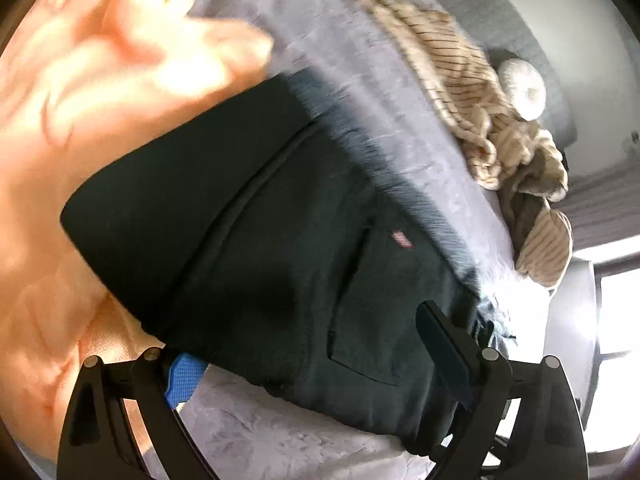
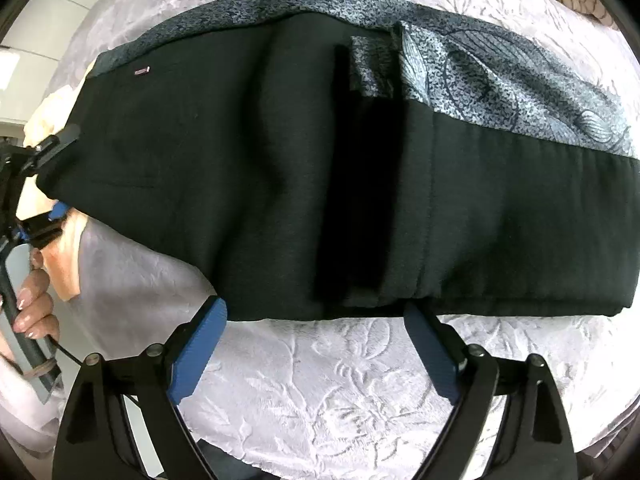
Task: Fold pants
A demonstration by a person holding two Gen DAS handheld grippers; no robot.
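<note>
Black pants [image 2: 280, 168] lie folded into a long flat band across the pale grey embossed bedspread [image 2: 320, 380]. A small red tag [image 1: 402, 239] shows near a back pocket. My right gripper [image 2: 316, 320] points down at the near edge of the band, open, its blue pads [image 2: 200, 352] at that edge and only bedspread between them. My left gripper [image 1: 306, 336] straddles one end of the pants, its jaws wide and the cloth lying flat between them. In the right wrist view the left gripper [image 2: 56, 176] sits at the far left end.
A blue-grey patterned cloth [image 2: 500, 72] lies along the far side of the pants. A peach blanket [image 1: 80, 140] is bunched to the left. A beige striped cloth [image 1: 460, 80] and a white round cushion [image 1: 522, 88] lie further up. A person's hand [image 2: 34, 308] holds the left handle.
</note>
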